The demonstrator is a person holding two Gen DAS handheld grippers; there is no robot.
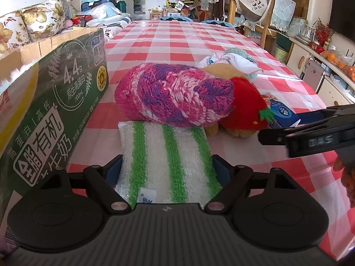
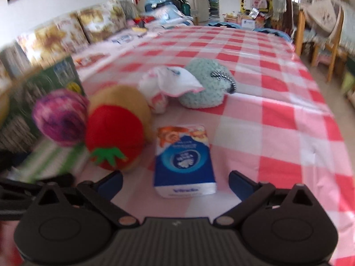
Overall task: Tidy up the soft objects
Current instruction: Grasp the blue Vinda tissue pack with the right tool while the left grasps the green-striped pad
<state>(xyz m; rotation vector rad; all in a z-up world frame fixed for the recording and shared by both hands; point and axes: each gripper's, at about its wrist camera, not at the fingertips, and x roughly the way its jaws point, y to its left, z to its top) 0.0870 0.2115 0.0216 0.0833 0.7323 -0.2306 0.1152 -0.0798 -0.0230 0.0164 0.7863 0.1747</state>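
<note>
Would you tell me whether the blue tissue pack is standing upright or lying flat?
Lying flat: the tissue pack rests on its broad back on the checked tablecloth, printed face up.

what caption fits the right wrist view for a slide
Open right tongs hover around a blue tissue pack on the checked table, beside a plush toy.

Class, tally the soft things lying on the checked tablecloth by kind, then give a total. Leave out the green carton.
Knitted or crocheted pieces: 2, the pink-purple hat and the mint crochet piece
Plush toys: 1, the strawberry plush
Cloths: 2, the green-striped cloth and the white cloth
Tissue packs: 1, the blue tissue pack
Total: 6
</note>
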